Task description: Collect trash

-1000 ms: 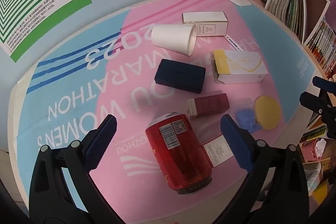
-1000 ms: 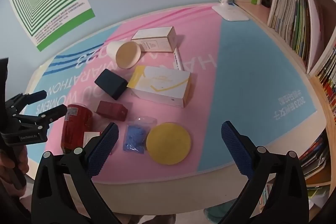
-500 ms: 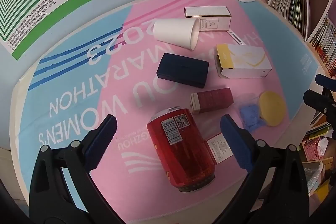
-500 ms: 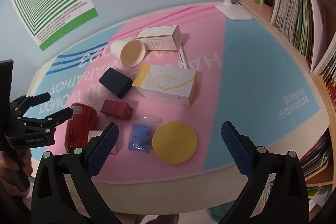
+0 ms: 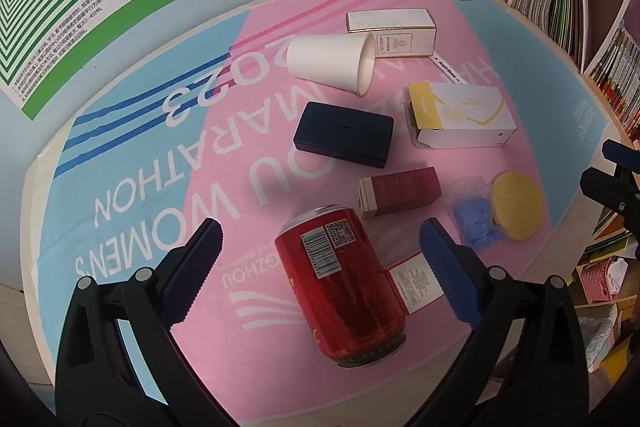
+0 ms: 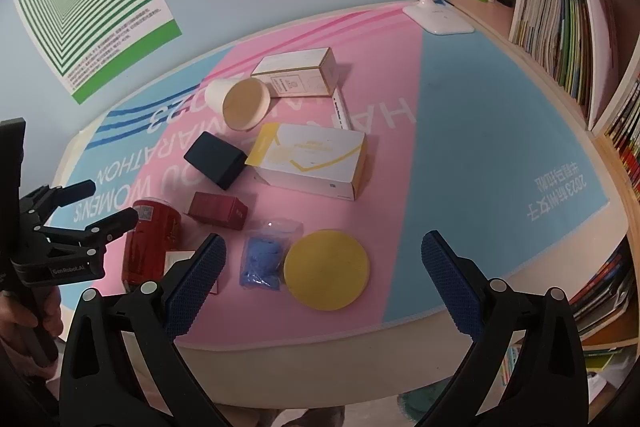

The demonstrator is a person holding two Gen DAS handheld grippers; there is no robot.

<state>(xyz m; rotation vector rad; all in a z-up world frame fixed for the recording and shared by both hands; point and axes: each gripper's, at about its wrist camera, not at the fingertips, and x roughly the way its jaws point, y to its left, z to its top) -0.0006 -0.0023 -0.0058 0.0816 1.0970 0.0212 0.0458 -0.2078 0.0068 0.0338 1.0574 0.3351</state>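
Left claw (image 5: 320,259) is spread wide, blue pads either side of the red can (image 5: 340,287), neither pad touching it. The can lies on its side on the pink band of the mat (image 5: 132,155), right at the near edge of the surface (image 6: 304,343), a white label (image 5: 416,283) tucked by it. From the right wrist view the left claw (image 6: 112,205) hangs over the near left corner, jaws apart above the can (image 6: 150,243), a hand (image 6: 24,323) on its handle.

Right claw (image 6: 324,267) is wide open too, holding nothing, hovering off the near edge in front of the yellow disc (image 6: 326,269) and the blue bag (image 6: 262,259).

Behind the can, a maroon box (image 5: 400,191), then a navy case (image 5: 344,135) mid-mat. The paper cup (image 5: 332,63) lies tipped over toward the far edge, its mouth against a white box (image 5: 392,27). A white-and-yellow box (image 5: 460,123) sits to the right of the case, flap open. A lamp base (image 6: 438,19) stands at the far right corner, by the bookshelf (image 6: 560,39).
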